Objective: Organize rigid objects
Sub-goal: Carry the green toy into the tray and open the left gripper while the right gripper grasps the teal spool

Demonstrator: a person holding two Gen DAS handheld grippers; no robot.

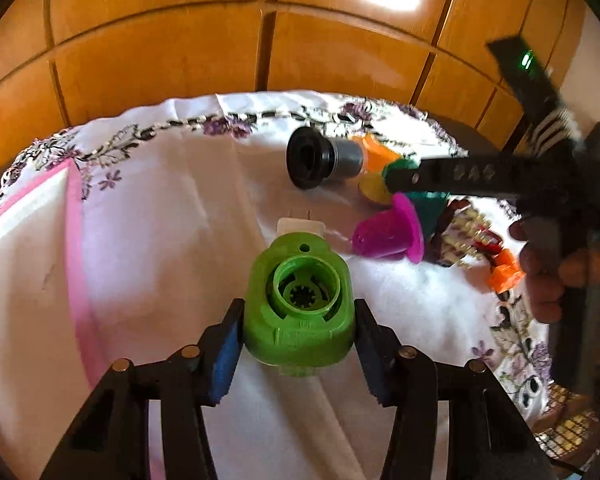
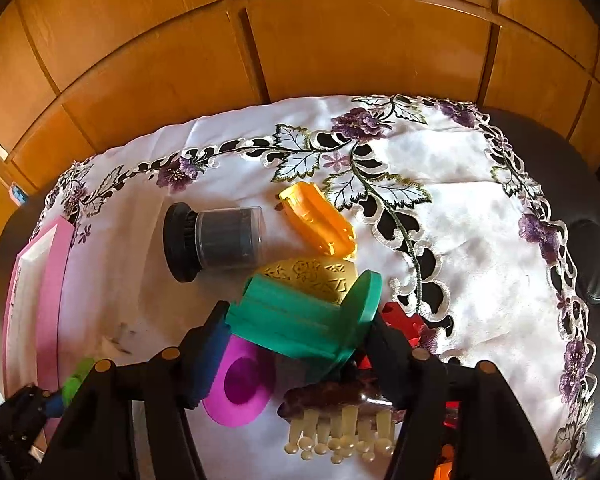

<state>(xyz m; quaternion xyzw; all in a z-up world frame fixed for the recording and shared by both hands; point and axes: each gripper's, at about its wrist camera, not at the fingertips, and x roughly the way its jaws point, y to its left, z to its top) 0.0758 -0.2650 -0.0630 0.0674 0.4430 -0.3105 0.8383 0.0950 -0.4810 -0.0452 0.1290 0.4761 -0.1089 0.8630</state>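
Note:
My left gripper [image 1: 299, 330] is shut on a green plastic cap-like piece [image 1: 299, 300], held above the white cloth. My right gripper [image 2: 296, 332] is shut on a teal flanged piece [image 2: 304, 316] and holds it over a pile of small objects. The pile has a black and grey cylinder [image 2: 216, 238], an orange piece [image 2: 320, 220], a yellow patterned egg shape [image 2: 316, 278], a magenta flanged cup [image 2: 240, 384] and a brown brush with cream bristles [image 2: 340, 420]. The left wrist view shows the right gripper [image 1: 396, 178] over the same pile, with the magenta cup [image 1: 388, 232] and the cylinder [image 1: 324, 158].
A pink and white tray [image 2: 48, 280] lies at the left on the embroidered white cloth [image 2: 480, 240]. It also shows in the left wrist view [image 1: 28, 216]. A wooden panelled wall [image 2: 300, 40] stands behind the table. Red pieces [image 2: 400, 320] and an orange piece [image 1: 504, 270] lie near the pile.

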